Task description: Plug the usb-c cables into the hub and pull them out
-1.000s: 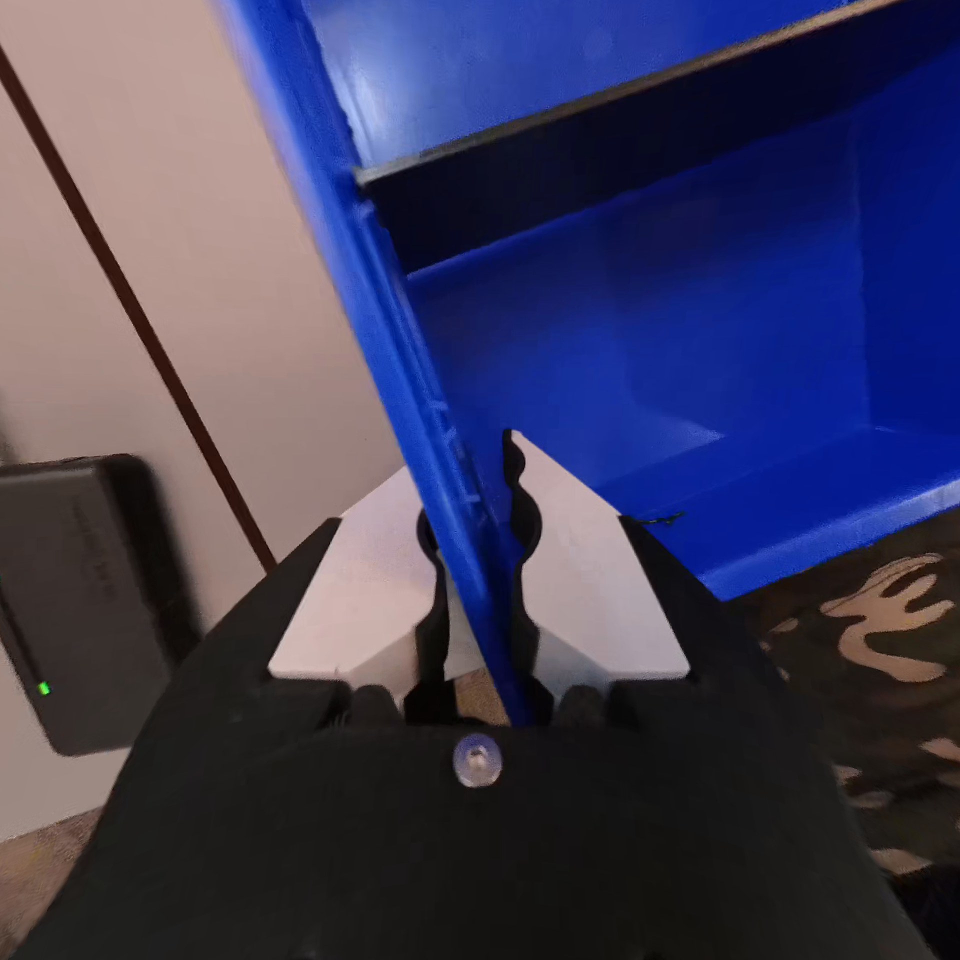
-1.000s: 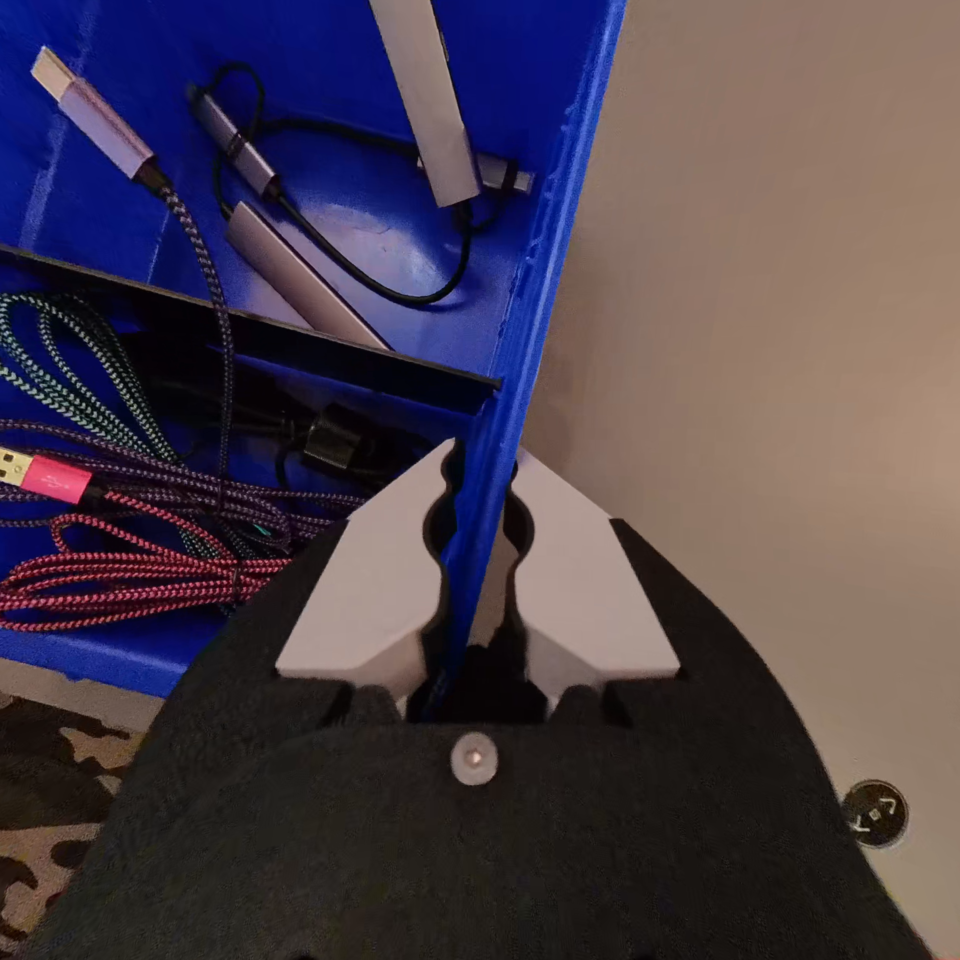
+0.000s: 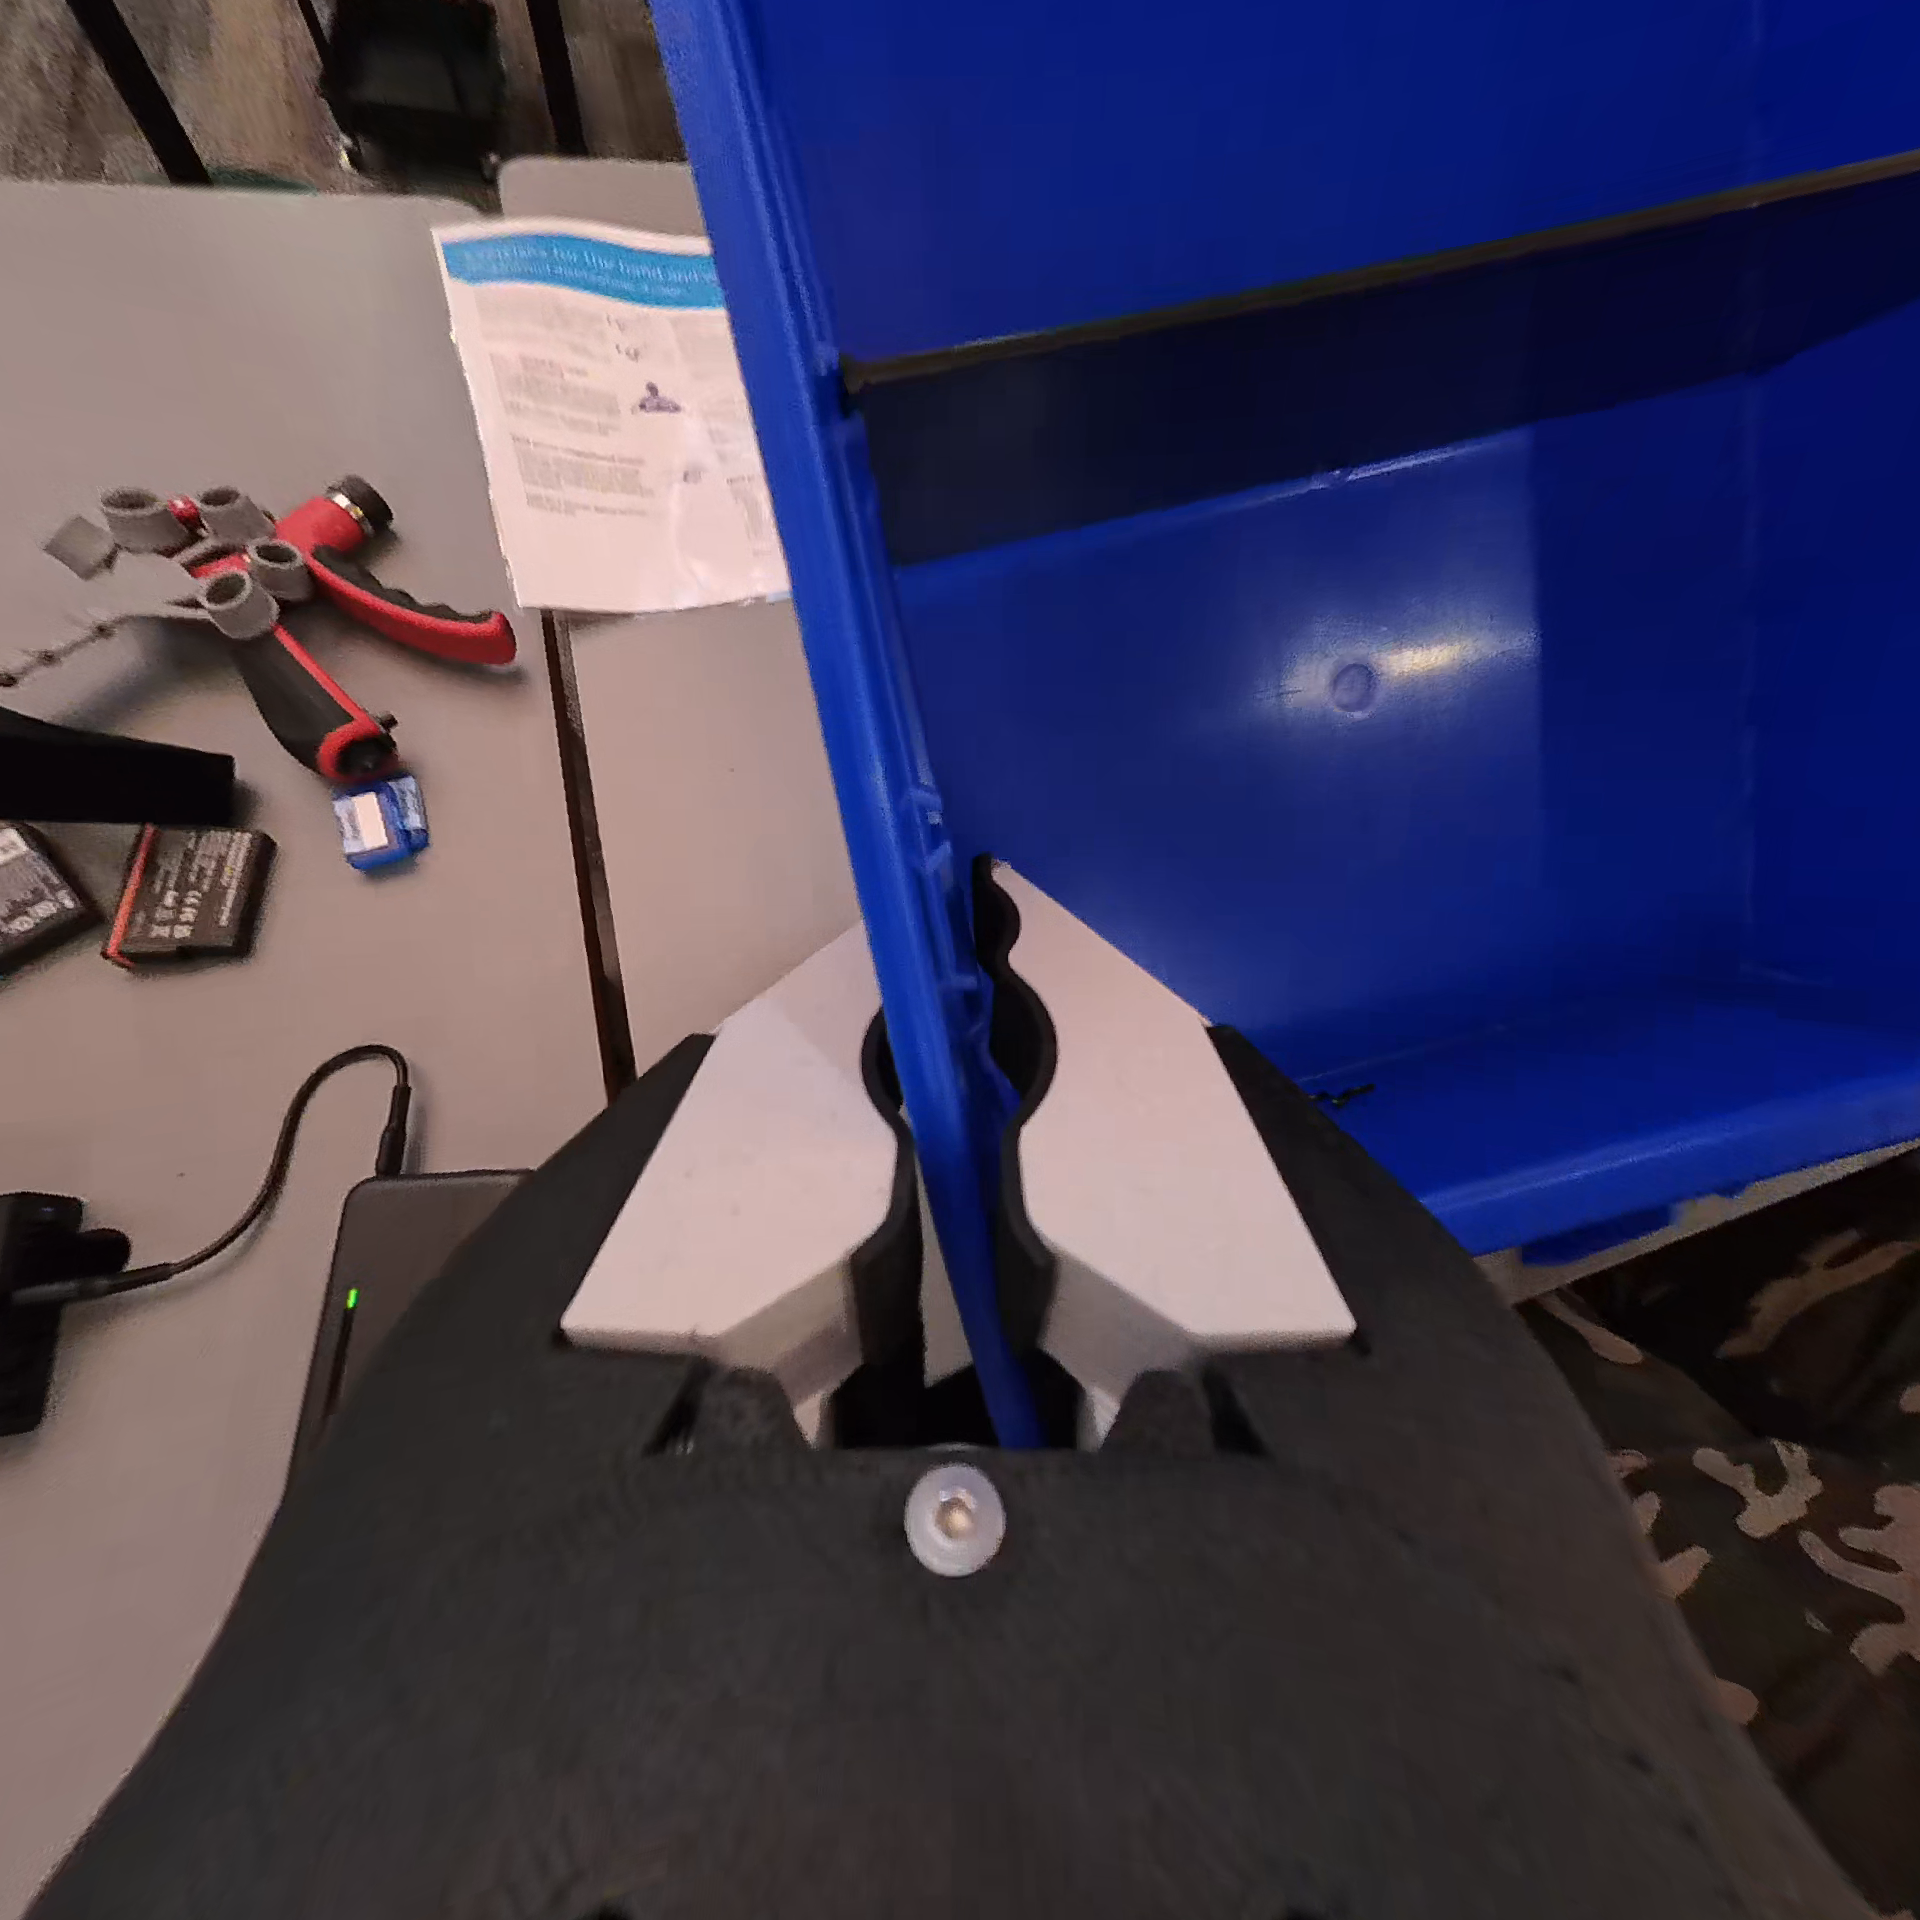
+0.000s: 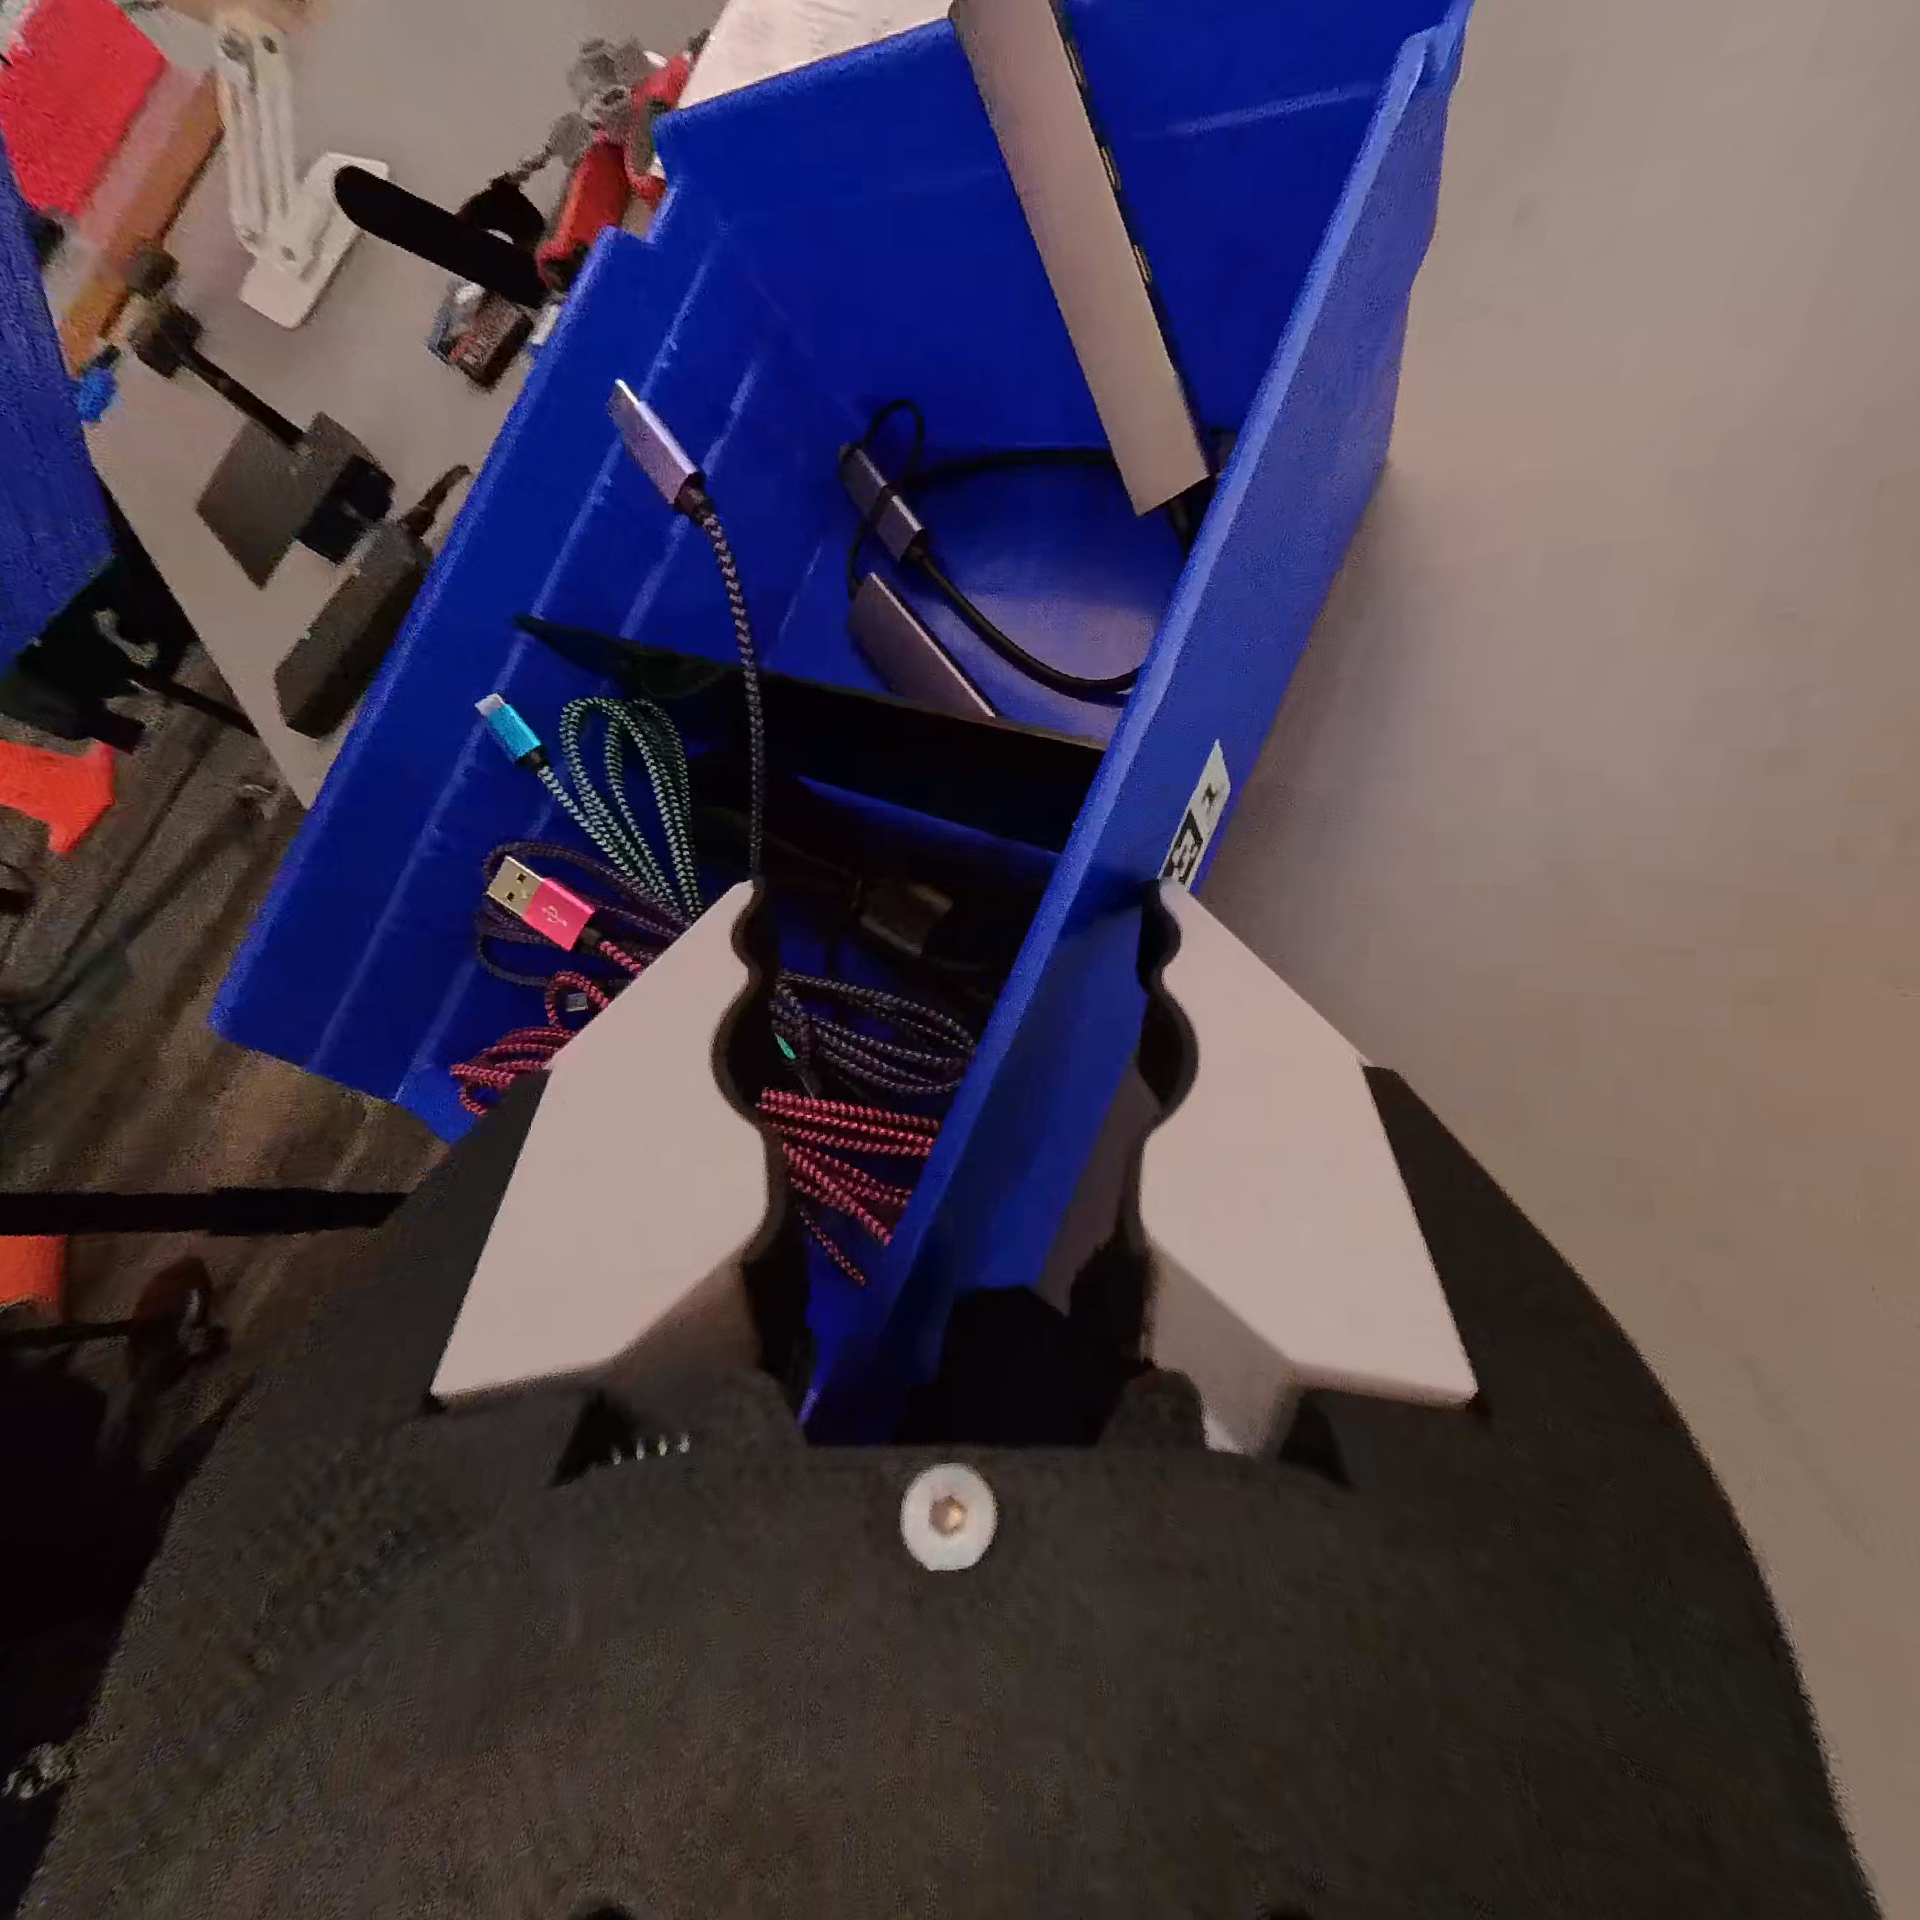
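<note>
The blue bin (image 3: 1351,727) now sits lower than a second ago, with a grey table (image 3: 208,312) coming into sight beside its left wall. The left gripper (image 3: 925,935) stays clamped narrow on that left wall. The right gripper (image 4: 954,894) has released: its jaws stand wide, astride the bin's right wall (image 4: 1299,520) without pinching it. Judgement: the bin is being set down, the right gripper is free to reach inside, and no plugging has started. Inside the bin, beyond the black divider (image 4: 883,717), one grey hub (image 4: 1101,260) leans on the right wall and a second hub (image 4: 914,644) lies on the floor with its black lead. On the near side of the divider lie the tangled cables: a red braided cable (image 4: 842,1143), a green braided cable (image 4: 623,769) and a pink plug (image 4: 540,909). A grey plug (image 4: 655,436) sticks up over the divider. The tangle and the divider obstruct a clean pick. Left of the bin lie a printed sheet (image 3: 613,416), a red-and-black hand tool (image 3: 343,623), a black power brick (image 3: 416,1216) and a battery (image 3: 192,894).
</note>
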A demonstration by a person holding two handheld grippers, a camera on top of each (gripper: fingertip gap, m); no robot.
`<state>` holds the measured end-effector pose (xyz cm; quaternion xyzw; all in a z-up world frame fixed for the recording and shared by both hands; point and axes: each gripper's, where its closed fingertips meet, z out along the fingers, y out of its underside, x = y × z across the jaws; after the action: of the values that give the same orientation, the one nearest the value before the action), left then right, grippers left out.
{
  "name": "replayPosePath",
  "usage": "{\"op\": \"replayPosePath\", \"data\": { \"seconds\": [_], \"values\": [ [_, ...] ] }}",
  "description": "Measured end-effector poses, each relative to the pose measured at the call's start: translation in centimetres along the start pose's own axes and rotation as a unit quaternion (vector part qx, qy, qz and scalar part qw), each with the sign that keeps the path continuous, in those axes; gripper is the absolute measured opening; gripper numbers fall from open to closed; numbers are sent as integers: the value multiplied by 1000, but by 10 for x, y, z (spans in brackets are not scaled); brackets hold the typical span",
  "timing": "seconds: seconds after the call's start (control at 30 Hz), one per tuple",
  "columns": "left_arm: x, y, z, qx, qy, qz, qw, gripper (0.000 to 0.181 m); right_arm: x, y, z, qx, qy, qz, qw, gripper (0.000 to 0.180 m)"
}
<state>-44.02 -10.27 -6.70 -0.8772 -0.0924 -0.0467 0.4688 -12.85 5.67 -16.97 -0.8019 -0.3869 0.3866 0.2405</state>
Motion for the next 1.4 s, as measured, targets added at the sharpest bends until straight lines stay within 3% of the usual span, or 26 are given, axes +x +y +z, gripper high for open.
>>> {"op": "replayPosePath", "data": {
  "seconds": [0.03, 0.2, 0.33, 0.5, 0.67, 0.8, 0.87, 1.03, 1.23, 1.4],
  "values": [
    [2, -5, -5, 5, 1, 1, 1000, 2, -14, -1, 11, 4, -9, 0, 1000, 72],
    [19, -25, -22, 29, 8, 18, 999, 2, -78, -3, 59, -4, -86, -2, 996, 95],
    [44, -39, -28, 40, 26, 26, 999, 2, -97, -14, 51, 13, -120, -1, 993, 107],
    [106, -56, -16, 46, 75, 47, 995, 2, -65, -56, -40, 145, -113, 3, 983, 110],
    [200, -56, 27, 23, 139, 69, 988, 2, -50, -91, -212, 380, -124, -55, 915, 113],
    [283, -40, 72, -21, 183, 96, 978, 3, -67, -83, -304, 460, -115, -118, 873, 132],
    [326, -32, 96, -34, 198, 111, 973, 2, -59, -76, -321, 467, -76, -121, 873, 141],
    [431, 5, 153, -89, 265, 127, 952, 3, -18, -52, -339, 457, -10, -109, 883, 141],
    [500, 48, 220, -136, 234, 139, 953, 8, 90, -15, -345, 419, 67, -54, 904, 137],
    [539, 79, 252, -181, 248, 123, 944, 14, 156, 3, -358, 412, 86, 1, 907, 134]
  ]
}}
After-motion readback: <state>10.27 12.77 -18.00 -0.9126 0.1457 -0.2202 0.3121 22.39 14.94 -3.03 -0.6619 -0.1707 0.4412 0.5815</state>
